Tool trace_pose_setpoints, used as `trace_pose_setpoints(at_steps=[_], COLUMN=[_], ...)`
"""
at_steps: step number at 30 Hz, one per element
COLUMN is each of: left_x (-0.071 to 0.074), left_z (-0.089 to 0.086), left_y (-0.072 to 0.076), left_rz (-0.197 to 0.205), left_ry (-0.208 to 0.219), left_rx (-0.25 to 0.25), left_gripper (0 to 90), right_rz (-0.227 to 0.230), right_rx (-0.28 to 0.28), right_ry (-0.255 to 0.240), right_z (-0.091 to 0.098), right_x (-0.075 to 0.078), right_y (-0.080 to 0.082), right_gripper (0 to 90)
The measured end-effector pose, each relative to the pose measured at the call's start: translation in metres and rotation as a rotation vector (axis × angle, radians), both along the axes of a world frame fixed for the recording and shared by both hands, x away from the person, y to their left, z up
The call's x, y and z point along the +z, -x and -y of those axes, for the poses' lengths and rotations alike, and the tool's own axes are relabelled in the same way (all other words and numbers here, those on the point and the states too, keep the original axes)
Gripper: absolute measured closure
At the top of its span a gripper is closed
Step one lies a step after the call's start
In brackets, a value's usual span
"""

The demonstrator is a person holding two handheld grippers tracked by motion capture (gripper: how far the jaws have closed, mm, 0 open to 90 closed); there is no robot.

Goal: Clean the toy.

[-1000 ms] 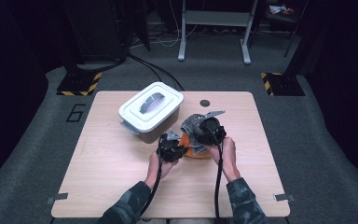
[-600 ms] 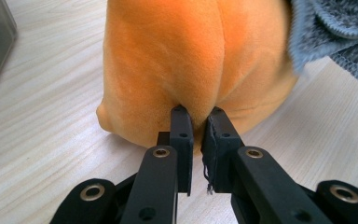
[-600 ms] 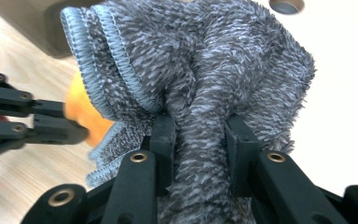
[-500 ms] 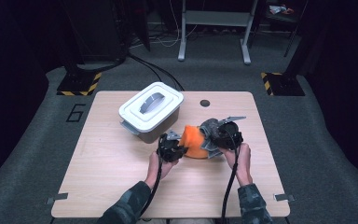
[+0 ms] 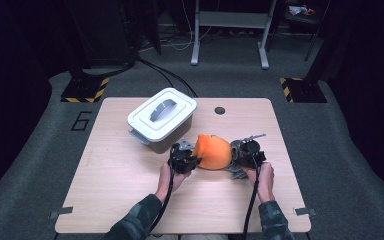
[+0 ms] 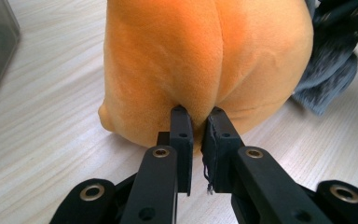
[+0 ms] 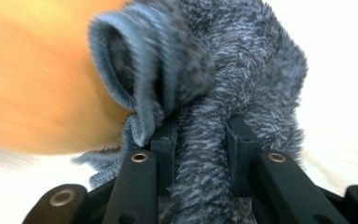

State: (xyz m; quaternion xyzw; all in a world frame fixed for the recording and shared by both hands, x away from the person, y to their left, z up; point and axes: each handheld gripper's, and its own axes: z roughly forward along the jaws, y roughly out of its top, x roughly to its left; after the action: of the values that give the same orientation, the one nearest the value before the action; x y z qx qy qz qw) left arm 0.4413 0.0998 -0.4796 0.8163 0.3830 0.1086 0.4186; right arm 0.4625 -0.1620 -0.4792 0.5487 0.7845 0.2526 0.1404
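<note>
The right tool's (image 7: 200, 140) own view is blurring on its left side, so the orange surface there is showing no seam or detail. In the high view, the grey fabric is lying mostly behind the right tool (image 5: 241, 161) and is hard to make out; its full outline cannot be told.

The soft toy (image 5: 213, 152) is resting on the desk (image 5: 120, 190), between the two tools and just beside the white lidded box (image 5: 161, 119). The toy's body is appearing as a rounded orange plush form with a vertical seam (image 6: 216, 51) running down it. A grey fuzzy part (image 7: 223, 79) is joining the body on the side toward the right tool, and a folded, ribbed edge is showing at its top.

The left tool (image 6: 197, 122) is pinching a small fold of the orange plush; its jaws are standing nearly together. In the high view the left tool (image 5: 189, 161) is sitting at the toy's left side.

The right tool is clamping a thick strip of the grey fuzzy part; its jaws are standing only as far apart as that strip is wide.
</note>
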Motion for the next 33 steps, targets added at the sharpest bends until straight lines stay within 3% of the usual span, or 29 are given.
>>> trace_pose_setpoints(at_steps=[3, 6, 8, 12, 15, 18, 22, 25, 27, 33], left_x=[0.0, 0.0, -0.001, -0.001, -0.001, -0.001, -0.001, 0.001, 0.001, -0.004], left_z=[-0.001, -0.001, -0.001, -0.001, -0.002, -0.003, -0.004, -0.004, -0.004, -0.005], left_y=[0.0, 0.0, 0.0, 0.0, 0.0, -0.001, 0.0, 0.004, 0.007, 0.004], left_rz=[0.0, -0.001, 0.002, 0.004, 0.003, 0.005, 0.013, 0.055, 0.073, 0.072], left_ry=[-0.001, -0.003, -0.001, 0.007, 0.005, 0.006, 0.012, -0.019, -0.031, -0.034], left_rx=[0.0, 0.004, 0.007, 0.012, 0.011, 0.007, 0.01, 0.018, 0.03, 0.044], left_gripper=[82.4, 82.4, 82.4, 82.3, 82.1, 81.7, 79.5, 72.6, 63.3, 44.5], right_rz=[-0.03, -0.002, 0.058, 0.169, 0.197, 0.166, 0.138, 0.138, 0.137, 0.127], right_rx=[0.002, -0.012, -0.018, 0.041, 0.099, 0.143, 0.131, 0.124, 0.127, 0.131], right_ry=[-0.033, -0.038, -0.039, -0.035, -0.028, -0.001, 0.024, 0.026, 0.044, 0.058], right_z=[0.005, 0.011, 0.013, -0.001, -0.02, -0.037, -0.044, -0.043, -0.044, -0.044], right_x=[-0.006, 0.006, 0.022, 0.064, 0.082, 0.078, 0.065, 0.065, 0.066, 0.067], right_y=[-0.001, 0.002, 0.007, 0.018, 0.019, 0.012, 0.002, -0.002, -0.005, -0.012], right_gripper=[69.1, 69.5, 69.6, 69.6, 69.7, 69.9, 70.3, 70.3, 70.3, 70.3])
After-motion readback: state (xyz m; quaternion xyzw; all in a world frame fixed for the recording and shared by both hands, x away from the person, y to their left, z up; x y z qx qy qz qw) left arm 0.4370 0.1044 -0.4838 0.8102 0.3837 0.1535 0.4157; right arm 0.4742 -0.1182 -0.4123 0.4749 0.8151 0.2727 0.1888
